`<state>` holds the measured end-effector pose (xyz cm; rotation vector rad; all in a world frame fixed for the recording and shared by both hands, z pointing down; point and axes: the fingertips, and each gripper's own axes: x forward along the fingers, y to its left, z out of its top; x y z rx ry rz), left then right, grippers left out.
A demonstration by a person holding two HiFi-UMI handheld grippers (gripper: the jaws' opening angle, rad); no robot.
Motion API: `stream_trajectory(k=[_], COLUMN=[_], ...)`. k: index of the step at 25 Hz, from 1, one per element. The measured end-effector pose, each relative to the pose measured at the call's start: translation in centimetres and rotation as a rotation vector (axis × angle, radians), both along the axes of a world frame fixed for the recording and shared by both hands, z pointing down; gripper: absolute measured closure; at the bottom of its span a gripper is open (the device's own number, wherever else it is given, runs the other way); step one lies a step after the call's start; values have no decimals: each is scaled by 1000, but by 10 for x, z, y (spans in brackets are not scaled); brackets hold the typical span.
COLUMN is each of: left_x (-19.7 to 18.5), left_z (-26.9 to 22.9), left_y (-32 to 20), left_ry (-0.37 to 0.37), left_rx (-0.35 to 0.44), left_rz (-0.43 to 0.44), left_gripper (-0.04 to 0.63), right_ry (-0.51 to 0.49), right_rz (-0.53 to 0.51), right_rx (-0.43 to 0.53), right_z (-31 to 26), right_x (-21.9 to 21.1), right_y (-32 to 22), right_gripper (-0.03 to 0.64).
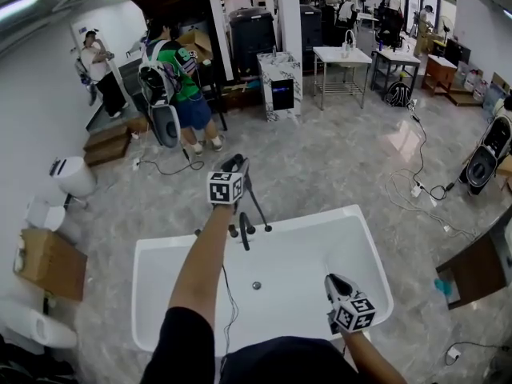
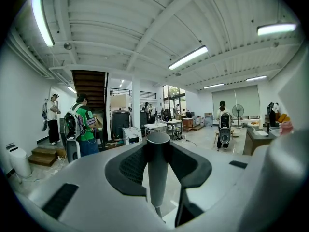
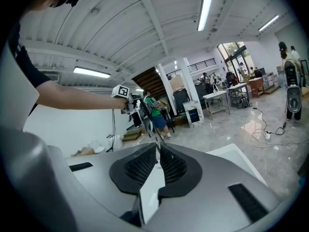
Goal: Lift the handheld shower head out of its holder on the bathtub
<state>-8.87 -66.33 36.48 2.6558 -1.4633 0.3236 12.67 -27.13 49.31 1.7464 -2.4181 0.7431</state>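
Seemingly clear of its holder, the dark grey cylindrical shower head (image 2: 158, 170) is clamped in the left gripper (image 1: 233, 170) above the glossy white bathtub's (image 1: 148, 254) far rim. The right gripper (image 3: 157, 152) hangs empty, jaws all but together. That smooth round handle could swivel or slip between the pads if the lift jerks.

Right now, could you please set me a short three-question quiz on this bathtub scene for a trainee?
1. True or false: the left gripper is closed on the shower head.
2. What is between the jaws of the right gripper? A) a sponge B) a towel C) nothing
3. Fill in: in the head view, the right gripper shows over the white ____.

Key: 1 true. 2 C. 3 bathtub.
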Motion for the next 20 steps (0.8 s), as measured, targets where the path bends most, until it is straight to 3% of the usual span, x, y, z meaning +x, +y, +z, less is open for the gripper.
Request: stream_trajectory(k=[20], left_x=[1], left_z=[-10], left_y=[8], left_ry=[3], left_rx=[7], left_rz=[-3], left_gripper=[465], right_ry=[104], right_rz=[-27], right_rx=[100], right_z=[-23], right_x=[1], right_y=[-12], right_gripper=[610])
